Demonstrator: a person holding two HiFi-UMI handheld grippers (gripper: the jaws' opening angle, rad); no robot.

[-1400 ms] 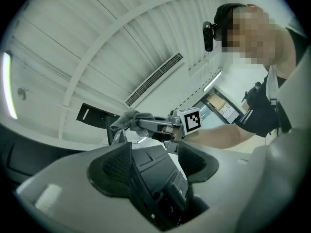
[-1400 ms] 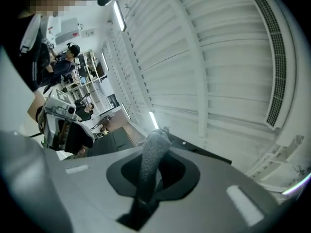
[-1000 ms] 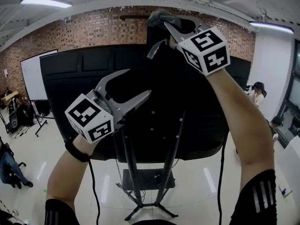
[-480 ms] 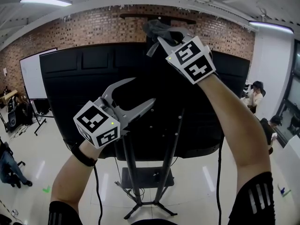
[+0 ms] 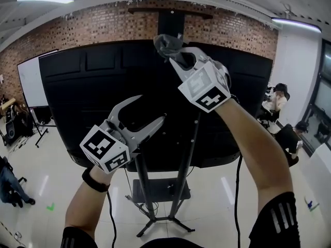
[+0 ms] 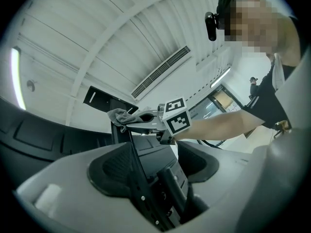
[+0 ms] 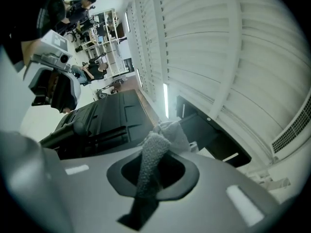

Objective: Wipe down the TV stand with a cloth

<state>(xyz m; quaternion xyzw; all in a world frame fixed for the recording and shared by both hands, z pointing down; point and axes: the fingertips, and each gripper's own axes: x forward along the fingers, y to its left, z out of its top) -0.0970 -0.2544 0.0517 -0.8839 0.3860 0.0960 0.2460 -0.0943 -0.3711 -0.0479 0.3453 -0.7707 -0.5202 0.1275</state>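
Wiping up high: holds the cloth [image 5: 166, 43] pinched tight between the fingers of the right gripper [image 5: 175, 57], bunched into a grey wad at the top edge of the TV [image 5: 93, 97], just beside the black post [image 5: 171, 20] of the stand [image 5: 146, 187]. Carries the left gripper [image 5: 151, 107] lower, in front of the back of the TV, fingers spread wide and clamped on nothing. Frames one upright [image 6: 140, 176] of the stand in the gap between them, apparently without touching it.

To do this stroke well:

- Lay the loose wad flat against the surface rather than dabbing with its tip, with so little cloth free past the fingertips.
- Tilt the right gripper to meet the panel with cloth only, never with bare metal.
- Drag in long, overlapping passes along the top edge.
- Then work down the post and the uprights toward the shelf [image 5: 160, 189], to push dust onto parts not yet cleaned.
- Go light on pressure. Looks top-heavy, this tall stand under so large a screen, and likely to rock under a hard shove.
- Consider closing the left gripper on an upright to steady things before leaning in harder.
- Re-pinch nearer the cloth's middle if more wiping face is wanted.
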